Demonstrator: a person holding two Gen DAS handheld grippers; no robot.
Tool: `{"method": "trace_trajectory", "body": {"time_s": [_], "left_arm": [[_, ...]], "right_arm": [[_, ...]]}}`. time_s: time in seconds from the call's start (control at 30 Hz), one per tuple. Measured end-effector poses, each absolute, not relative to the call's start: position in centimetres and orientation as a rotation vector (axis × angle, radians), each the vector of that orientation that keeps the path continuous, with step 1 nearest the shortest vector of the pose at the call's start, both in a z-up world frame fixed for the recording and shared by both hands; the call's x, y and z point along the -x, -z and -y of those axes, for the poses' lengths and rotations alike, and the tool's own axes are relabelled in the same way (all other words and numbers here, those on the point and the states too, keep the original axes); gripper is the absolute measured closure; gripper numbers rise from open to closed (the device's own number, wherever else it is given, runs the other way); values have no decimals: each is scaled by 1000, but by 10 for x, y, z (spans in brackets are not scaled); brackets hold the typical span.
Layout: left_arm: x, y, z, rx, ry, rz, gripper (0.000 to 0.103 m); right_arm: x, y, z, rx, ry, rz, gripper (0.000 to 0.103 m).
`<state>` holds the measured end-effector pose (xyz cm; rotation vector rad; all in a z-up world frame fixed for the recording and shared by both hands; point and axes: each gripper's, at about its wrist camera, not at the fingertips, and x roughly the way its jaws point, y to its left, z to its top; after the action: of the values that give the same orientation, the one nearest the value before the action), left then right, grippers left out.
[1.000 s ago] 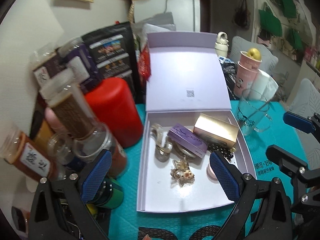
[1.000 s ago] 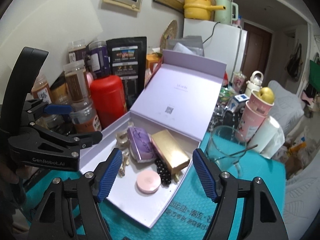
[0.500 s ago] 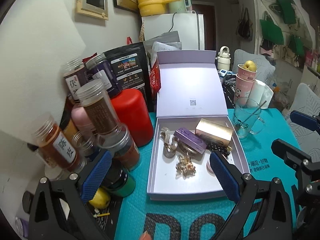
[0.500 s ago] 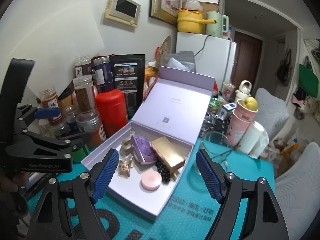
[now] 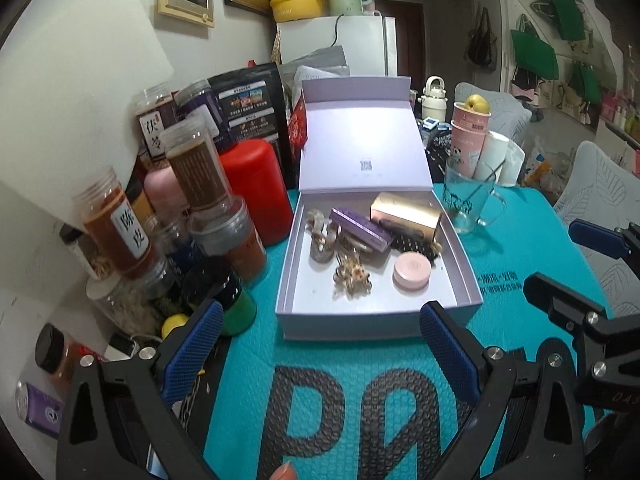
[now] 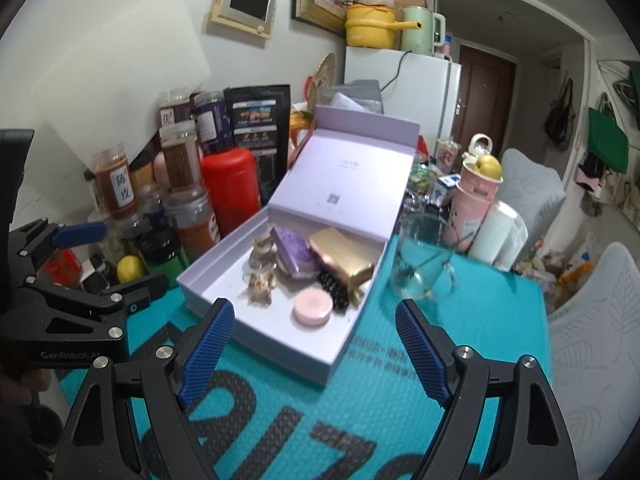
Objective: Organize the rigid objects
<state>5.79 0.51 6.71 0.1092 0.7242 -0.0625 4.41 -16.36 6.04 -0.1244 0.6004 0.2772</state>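
An open lavender box lies on the teal mat with its lid standing up behind. Inside are a gold box, a purple box, a pink round compact, black beads and hair clips. My left gripper hangs open before the box's front wall, holding nothing. My right gripper is also short of the box; its jaws are opening and nothing is between them. The compact and gold box show there too.
Several spice jars and a red canister crowd the left of the box. A glass mug, stacked pink cups and a paper roll stand to its right. A white chair is beside the table.
Both grippers have drawn back from the box, which now sits farther off and smaller, with more teal mat showing in front. The right jaws have spread a little wider.
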Motion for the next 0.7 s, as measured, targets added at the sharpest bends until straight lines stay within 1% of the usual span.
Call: {"method": "trace_trajectory", "body": {"time_s": [0.3, 0.7], "left_arm": [[-45, -53, -7, -91, 58, -756, 3], [-45, -54, -14, -73, 48, -759, 3]], "right_arm": [[-22, -46, 166, 103, -246, -617, 19], [-20, -40, 164, 90, -245, -639, 19]]}}
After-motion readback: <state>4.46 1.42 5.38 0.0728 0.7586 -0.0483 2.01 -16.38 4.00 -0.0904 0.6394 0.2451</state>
